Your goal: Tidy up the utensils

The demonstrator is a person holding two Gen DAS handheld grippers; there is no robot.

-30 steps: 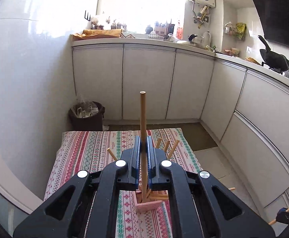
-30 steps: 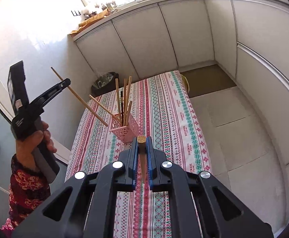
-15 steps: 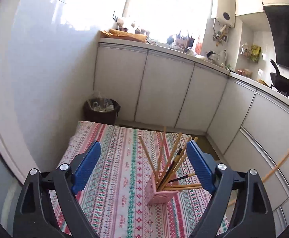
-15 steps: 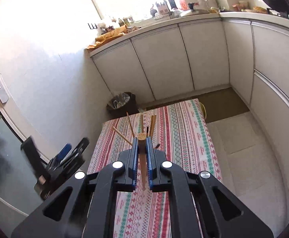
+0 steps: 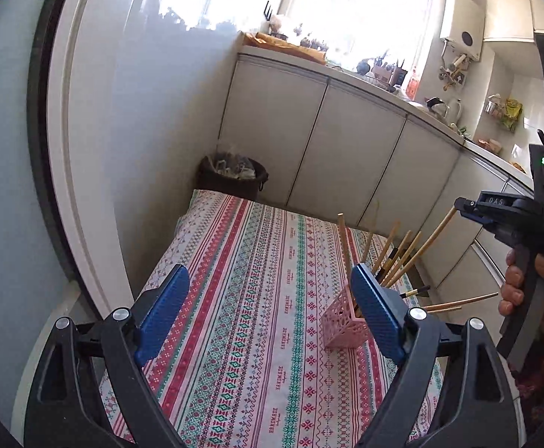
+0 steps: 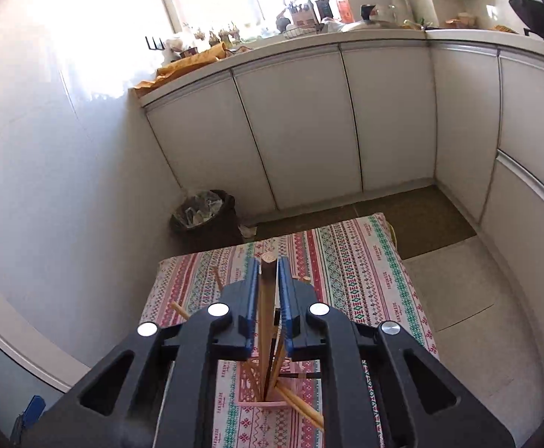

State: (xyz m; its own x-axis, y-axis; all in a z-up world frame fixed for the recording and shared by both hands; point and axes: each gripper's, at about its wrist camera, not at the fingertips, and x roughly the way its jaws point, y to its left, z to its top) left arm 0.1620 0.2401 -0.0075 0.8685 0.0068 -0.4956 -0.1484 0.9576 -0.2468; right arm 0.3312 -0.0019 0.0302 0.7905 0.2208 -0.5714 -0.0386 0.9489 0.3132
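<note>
A pink lattice holder (image 5: pixel 341 326) stands on the striped tablecloth (image 5: pixel 257 298) with several wooden chopsticks (image 5: pixel 397 254) sticking out of it. My left gripper (image 5: pixel 270 313) is open and empty, left of the holder. My right gripper (image 6: pixel 268 298) is shut on a wooden chopstick (image 6: pixel 266 321) and holds it upright with its lower end inside the holder (image 6: pixel 262 403). In the left wrist view the right gripper (image 5: pixel 470 211) shows at the right, gripping the chopstick (image 5: pixel 427 244) that slants down into the holder.
White cabinets (image 6: pixel 294 127) run along the back and right under a cluttered counter (image 6: pixel 309 30). A dark bin (image 6: pixel 203 212) stands on the floor by the left wall. A brown mat (image 6: pixel 414 212) lies beyond the table.
My left gripper let go of its chopstick, opened and pulled back to the left. My right gripper carried its chopstick over the holder and lowered its end into it.
</note>
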